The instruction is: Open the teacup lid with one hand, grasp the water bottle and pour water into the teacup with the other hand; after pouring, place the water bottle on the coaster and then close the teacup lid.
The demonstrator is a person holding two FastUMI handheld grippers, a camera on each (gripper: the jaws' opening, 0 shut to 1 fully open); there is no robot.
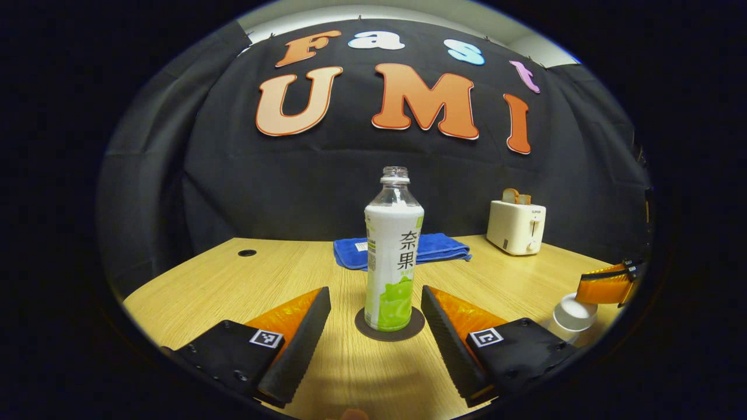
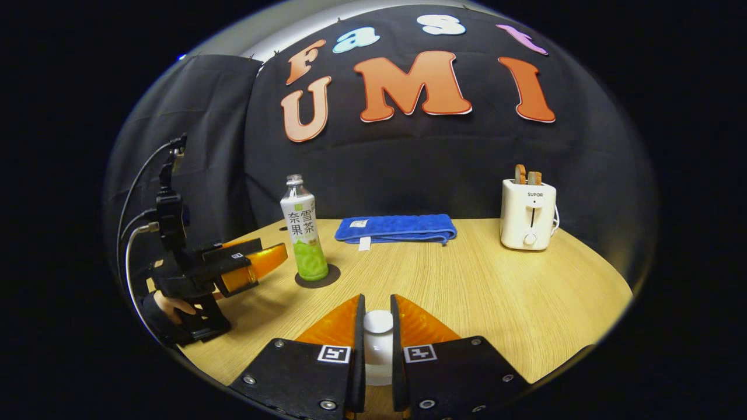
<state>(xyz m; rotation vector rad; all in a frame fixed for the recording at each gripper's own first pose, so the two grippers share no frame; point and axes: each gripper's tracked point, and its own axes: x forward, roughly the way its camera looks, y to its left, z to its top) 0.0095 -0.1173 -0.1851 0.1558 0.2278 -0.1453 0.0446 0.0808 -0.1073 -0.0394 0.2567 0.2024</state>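
Well apart: water bottle [image 1: 394, 256], table edge [image 1: 175, 274].

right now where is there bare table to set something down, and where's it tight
Bare wood lies between the blue towel and the right gripper, stretching to the toaster, and on the table's left by the cable hole. It is tight around the water bottle on its coaster, flanked by the left gripper, and at the teacup lid.
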